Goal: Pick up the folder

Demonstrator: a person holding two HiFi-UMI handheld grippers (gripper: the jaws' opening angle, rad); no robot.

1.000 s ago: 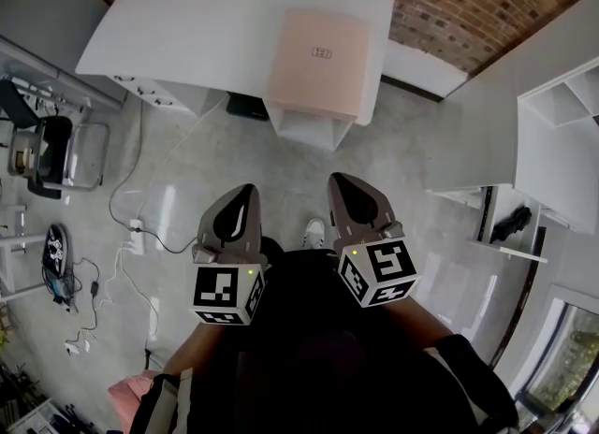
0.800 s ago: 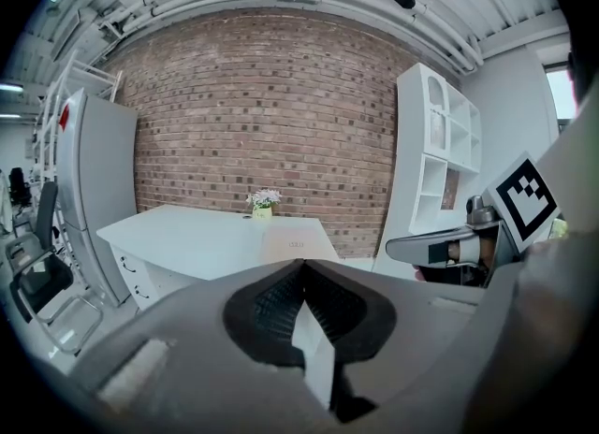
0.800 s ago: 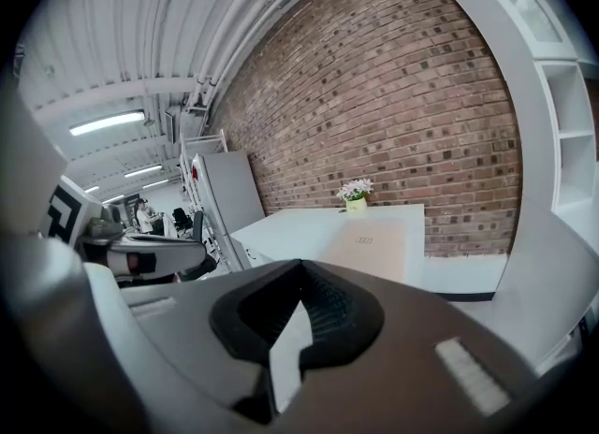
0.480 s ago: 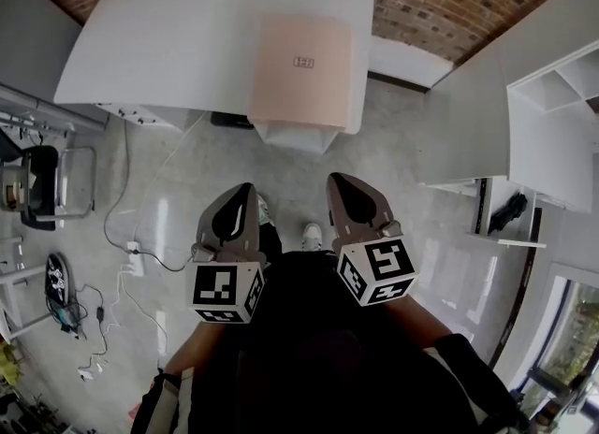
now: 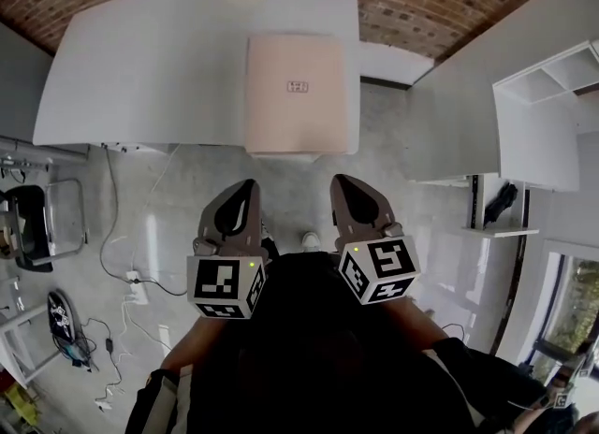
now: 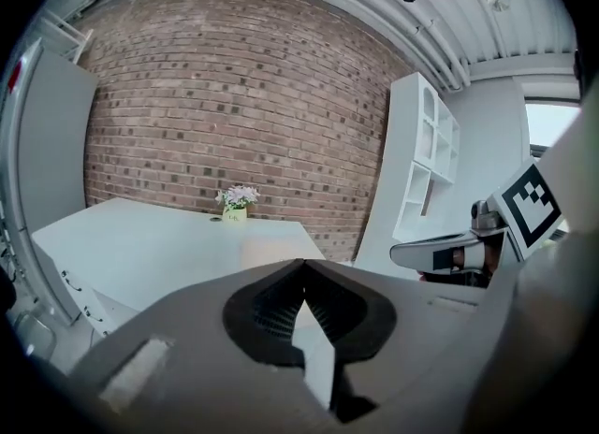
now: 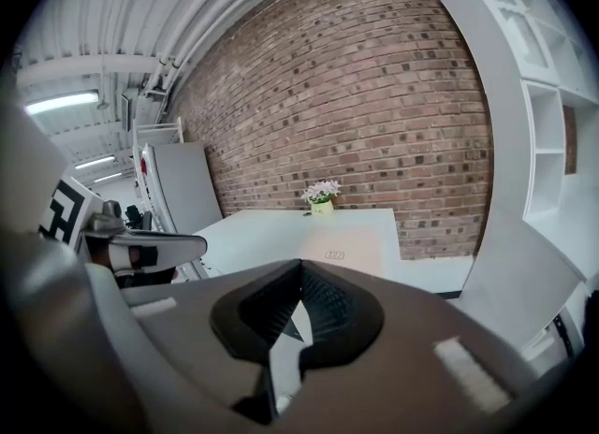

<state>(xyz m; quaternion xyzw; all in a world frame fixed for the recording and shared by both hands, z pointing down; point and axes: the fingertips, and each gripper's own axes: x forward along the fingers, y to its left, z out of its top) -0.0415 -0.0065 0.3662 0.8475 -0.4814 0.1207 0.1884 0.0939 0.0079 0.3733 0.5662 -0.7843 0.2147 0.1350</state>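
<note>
Head view: we are seeing the pink folder (image 5: 296,94) lying flat on the white table (image 5: 140,67), upper centre of frame, near the table's right edge, untouched. Left gripper (image 5: 245,189) and right gripper (image 5: 346,184) are hanging lower in frame, well apart from it, jaws pressed together, nothing between them. We are judging the task barely begun: approach, opening, grasp and lift all remaining.

Grey hand-held grippers (image 5: 247,187) — black-and-white marker cubes (image 5: 225,287), black clothing (image 5: 318,357)
</note>
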